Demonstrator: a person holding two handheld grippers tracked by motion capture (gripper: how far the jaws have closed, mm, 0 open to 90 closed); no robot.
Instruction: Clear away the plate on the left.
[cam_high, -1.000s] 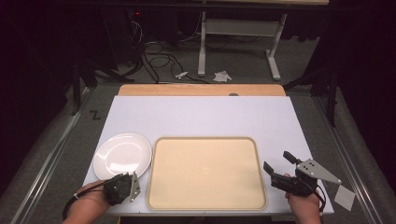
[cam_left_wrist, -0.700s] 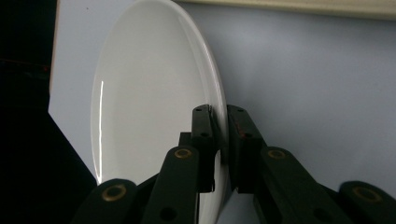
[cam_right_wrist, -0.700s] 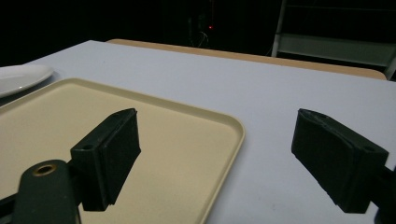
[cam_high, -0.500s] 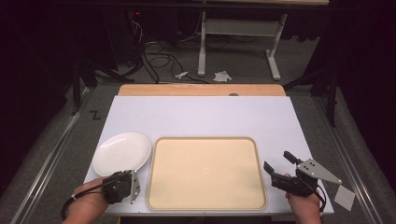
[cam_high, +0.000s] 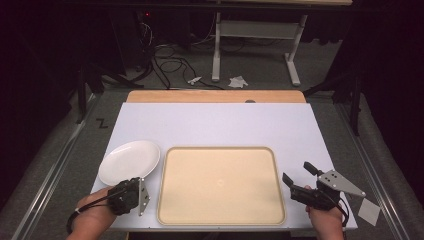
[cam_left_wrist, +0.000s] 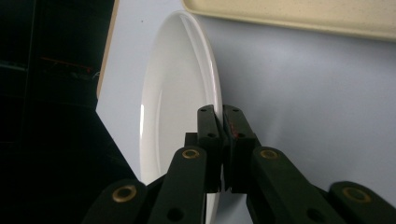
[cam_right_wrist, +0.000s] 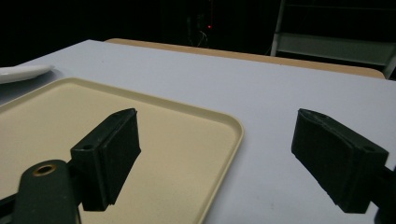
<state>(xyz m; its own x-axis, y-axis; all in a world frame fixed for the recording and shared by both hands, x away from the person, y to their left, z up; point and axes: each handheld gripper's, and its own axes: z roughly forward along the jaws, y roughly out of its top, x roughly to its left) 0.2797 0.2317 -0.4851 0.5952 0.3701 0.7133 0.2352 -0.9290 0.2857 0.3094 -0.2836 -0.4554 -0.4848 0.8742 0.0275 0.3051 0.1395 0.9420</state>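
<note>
Your left gripper (cam_high: 131, 196) sits at the near left corner of the tabletop (cam_high: 215, 122), and its jaws are clamped on the near rim of the white plate (cam_high: 129, 161). In the left gripper view the two black jaws press together on that thin rim, one pad on each face of it; they have just been closing onto it. The plate lies at the left side of the tabletop, just beside the left edge of the tan tray (cam_high: 220, 184), and it looks slightly raised at the end you hold, though you cannot tell for certain whether it has left the surface. The tray lies flat in the middle of the near half, with nothing on it. On the right, your right gripper (cam_high: 300, 177) hovers just past the tray's near right corner, jaws wide apart with nothing between them. In the right gripper view, one jaw hangs over the tray's corner and the other over bare tabletop.
</note>
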